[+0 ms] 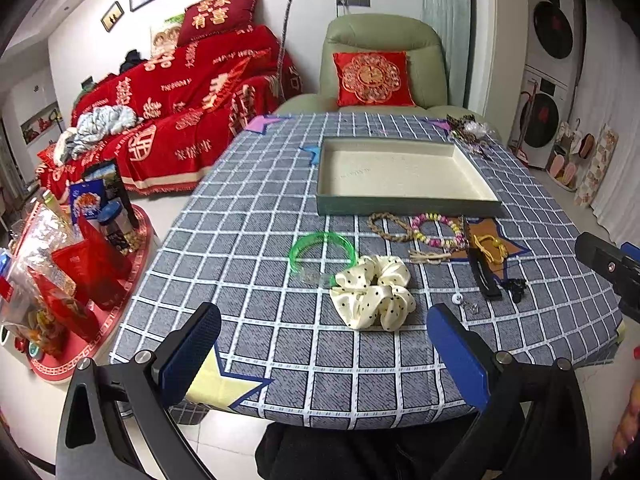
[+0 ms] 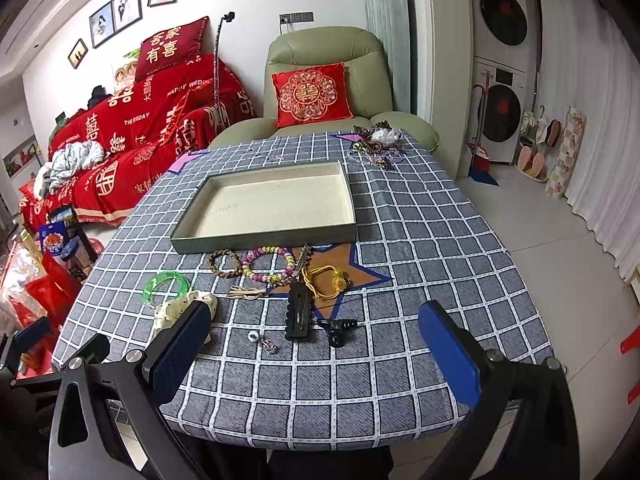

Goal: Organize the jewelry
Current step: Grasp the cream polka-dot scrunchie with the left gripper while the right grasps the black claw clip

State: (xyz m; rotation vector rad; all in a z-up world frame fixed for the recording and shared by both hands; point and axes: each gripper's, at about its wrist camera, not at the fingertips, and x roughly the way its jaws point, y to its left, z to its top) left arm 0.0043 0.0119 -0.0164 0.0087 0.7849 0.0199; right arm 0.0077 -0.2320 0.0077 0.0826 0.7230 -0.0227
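Observation:
An empty cream-lined tray [image 1: 404, 206] [image 2: 256, 240] lies on the checked tablecloth. In front of it lie a green bangle [image 1: 322, 250] [image 2: 165, 285], a cream dotted scrunchie [image 1: 374, 290] [image 2: 176, 308], a brown braided bracelet [image 1: 390, 226] [image 2: 225, 263], a pink-yellow bead bracelet [image 1: 438, 230] [image 2: 266, 265], a yellow cord piece [image 1: 490, 248] [image 2: 326, 280], a black hair clip [image 1: 484, 276] [image 2: 298, 312] and small earrings [image 2: 264, 340]. My left gripper [image 1: 324, 356] is open above the table's near edge, short of the scrunchie. My right gripper [image 2: 316, 348] is open, short of the clip.
A second pile of jewelry [image 1: 468, 130] [image 2: 378, 142] sits at the table's far right corner. A green armchair [image 2: 328, 80] stands behind the table, a red-covered sofa [image 1: 180, 100] to the left. A low red stand with snacks [image 1: 60, 272] is left of the table.

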